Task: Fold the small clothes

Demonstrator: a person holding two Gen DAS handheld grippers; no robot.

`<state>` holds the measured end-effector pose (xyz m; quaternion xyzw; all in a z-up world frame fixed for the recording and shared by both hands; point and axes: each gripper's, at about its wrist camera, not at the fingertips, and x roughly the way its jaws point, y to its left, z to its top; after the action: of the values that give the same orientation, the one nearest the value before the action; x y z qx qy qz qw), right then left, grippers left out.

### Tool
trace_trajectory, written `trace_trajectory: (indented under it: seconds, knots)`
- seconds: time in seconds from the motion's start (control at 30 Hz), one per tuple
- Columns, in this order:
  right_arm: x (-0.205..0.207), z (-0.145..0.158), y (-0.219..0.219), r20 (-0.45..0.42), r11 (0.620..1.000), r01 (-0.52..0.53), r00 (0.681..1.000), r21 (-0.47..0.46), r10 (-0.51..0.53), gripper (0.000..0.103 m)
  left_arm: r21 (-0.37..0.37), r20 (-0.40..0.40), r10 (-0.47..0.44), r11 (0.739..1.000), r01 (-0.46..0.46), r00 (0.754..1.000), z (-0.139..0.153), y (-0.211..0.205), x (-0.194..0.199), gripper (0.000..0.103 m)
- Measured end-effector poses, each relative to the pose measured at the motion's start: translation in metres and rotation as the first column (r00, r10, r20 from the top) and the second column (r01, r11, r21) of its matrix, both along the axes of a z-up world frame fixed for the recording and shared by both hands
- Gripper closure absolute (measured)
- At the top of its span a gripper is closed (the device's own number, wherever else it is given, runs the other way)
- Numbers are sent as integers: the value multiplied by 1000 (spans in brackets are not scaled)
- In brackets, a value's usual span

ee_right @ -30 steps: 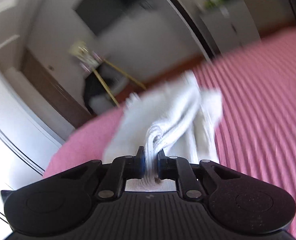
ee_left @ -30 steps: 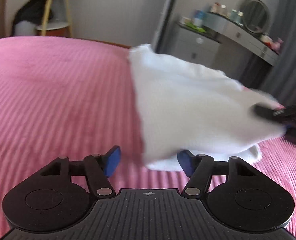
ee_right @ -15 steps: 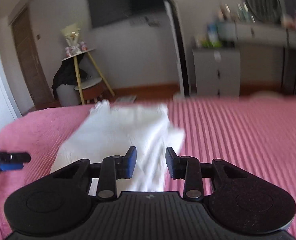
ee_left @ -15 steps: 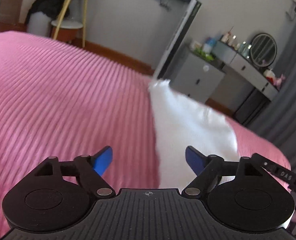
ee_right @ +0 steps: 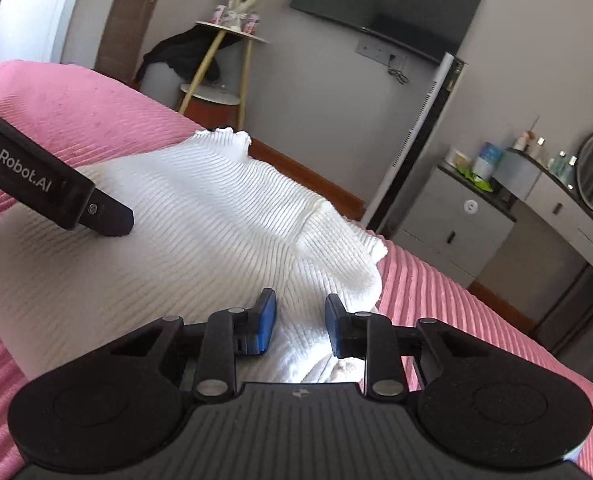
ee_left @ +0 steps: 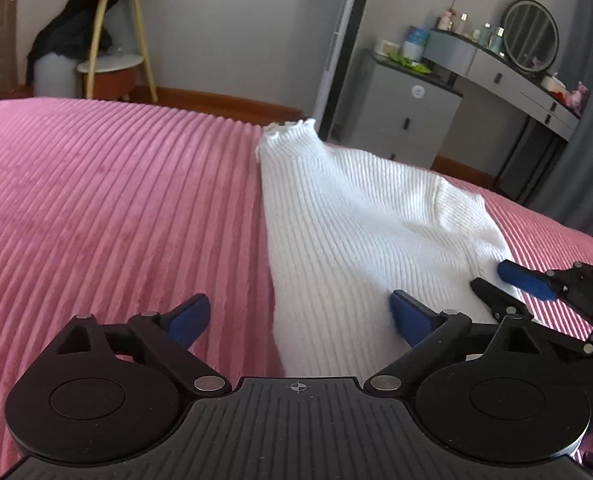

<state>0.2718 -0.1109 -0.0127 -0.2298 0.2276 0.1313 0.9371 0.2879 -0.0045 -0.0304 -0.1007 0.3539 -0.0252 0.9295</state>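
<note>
On the pink bed (ee_left: 116, 200) lies the white knit top (ee_left: 356, 216), spread flat for folding. Left tool (ee_left: 300, 314) hangs wide open, empty, straddling its near edge. Right tool (ee_right: 296, 322), partly open, brackets a bunched sleeve fold, apparently gripping nothing.

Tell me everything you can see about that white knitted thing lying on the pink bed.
The white ribbed knit garment looks like a small sweater: soft, stretchy-looking, with a frilly-edged neck at the far end and a short sleeve folded out on one side. It lies spread but slightly rumpled on the pink ribbed bedspread. The left gripper is open over its near edge; the right gripper is open with bunched fabric between its fingers. Neither clamps it.
</note>
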Motion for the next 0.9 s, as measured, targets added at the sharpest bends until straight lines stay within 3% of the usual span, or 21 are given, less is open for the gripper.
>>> trace_trajectory:
  seconds: [0.1,0.23,0.47,0.6,0.8,0.9]
  knots:
    - [7,-3,-5,-17,998,8,1000,60,-7,78,-17,5,5,1000,-5,1000,-6,-1,-1,0]
    - [3,2,2,-22,999,30,999,32,-30,77,-14,11,9,1000,-9,1000,-3,2,-7,0]
    - [-45,32,-4,-39,989,94,995,118,-90,77,-45,-13,5,999,-6,1000,11,9,-34,1]
    - [-51,16,-1,-70,995,100,993,30,-97,77,-29,-48,5,1000,-7,999,4,3,-37,1]
    - [-38,5,-5,-100,995,93,991,22,-91,76,-27,-85,25,999,-28,996,-5,4,-39,0]
    - [-42,13,-3,-123,993,114,986,16,-111,73,-13,-120,36,999,-38,992,1,3,-47,0]
